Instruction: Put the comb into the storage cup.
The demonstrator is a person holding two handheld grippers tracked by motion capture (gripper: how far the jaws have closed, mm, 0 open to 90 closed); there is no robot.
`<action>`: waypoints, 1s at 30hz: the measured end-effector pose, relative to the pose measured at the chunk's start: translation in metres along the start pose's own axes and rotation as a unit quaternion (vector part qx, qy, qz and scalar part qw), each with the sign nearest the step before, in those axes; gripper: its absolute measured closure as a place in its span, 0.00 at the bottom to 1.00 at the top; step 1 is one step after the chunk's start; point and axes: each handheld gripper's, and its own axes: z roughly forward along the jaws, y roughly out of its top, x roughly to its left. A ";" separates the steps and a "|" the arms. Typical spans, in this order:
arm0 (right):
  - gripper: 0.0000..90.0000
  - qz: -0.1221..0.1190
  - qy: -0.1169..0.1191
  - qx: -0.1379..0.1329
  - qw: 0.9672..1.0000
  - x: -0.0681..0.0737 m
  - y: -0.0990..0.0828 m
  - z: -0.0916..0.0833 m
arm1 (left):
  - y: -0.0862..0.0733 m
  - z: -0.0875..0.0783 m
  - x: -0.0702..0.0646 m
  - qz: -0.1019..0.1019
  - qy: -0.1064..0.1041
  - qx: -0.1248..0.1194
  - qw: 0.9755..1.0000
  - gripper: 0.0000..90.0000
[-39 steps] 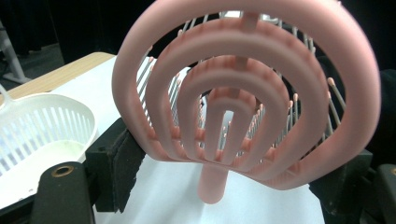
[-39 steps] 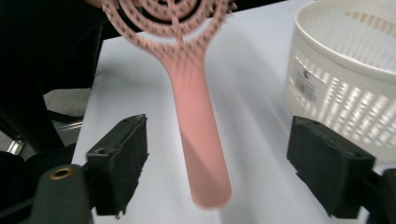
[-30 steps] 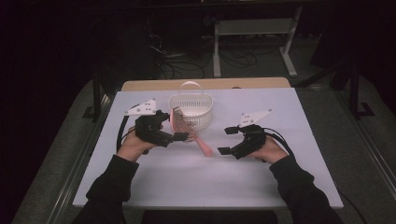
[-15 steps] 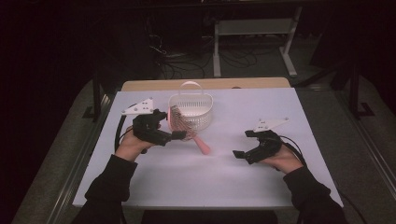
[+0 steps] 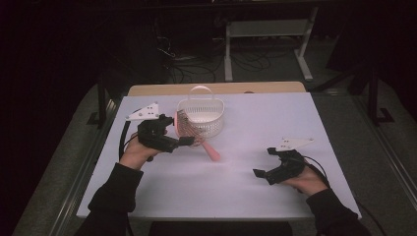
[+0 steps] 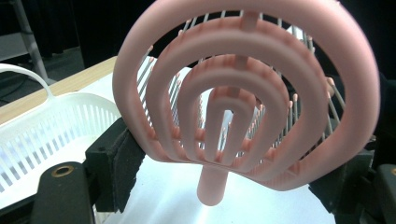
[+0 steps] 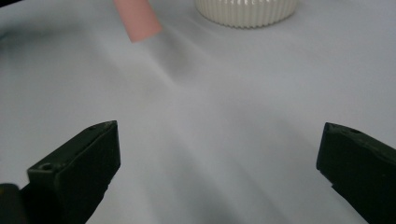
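left tool (image 5: 189, 141) clamps pink brush (image 5: 189, 129) | right tool (image 5: 261, 173) empty, agape

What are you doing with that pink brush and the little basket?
A person holds a gripper in each hand at a white table. The left gripper is clamped on the head of a pink hairbrush, right beside a white basket. The right gripper is off to the side, jaws wide open and empty.

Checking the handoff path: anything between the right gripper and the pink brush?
Nothing: bare white table runs from the right gripper to the pink brush handle, in the right gripper view.
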 end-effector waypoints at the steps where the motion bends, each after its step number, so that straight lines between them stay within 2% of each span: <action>1: 0.00 0.003 -0.002 0.000 1.000 0.000 -0.003 -0.002 | 0.000 0.000 0.000 -0.001 0.001 0.000 1.000 0.24; 8: 0.00 0.013 -0.015 0.001 1.000 0.000 -0.016 -0.011 | 0.001 0.001 0.001 -0.004 0.006 0.003 1.000 0.24; 17: 0.00 0.008 -0.017 0.000 1.000 0.001 -0.016 -0.012 | 0.011 0.004 -0.001 0.000 0.011 0.007 1.000 0.24; 30: 0.00 0.004 -0.011 0.003 1.000 0.002 -0.015 -0.009 | 0.039 0.004 0.004 0.009 0.018 0.003 1.000 0.24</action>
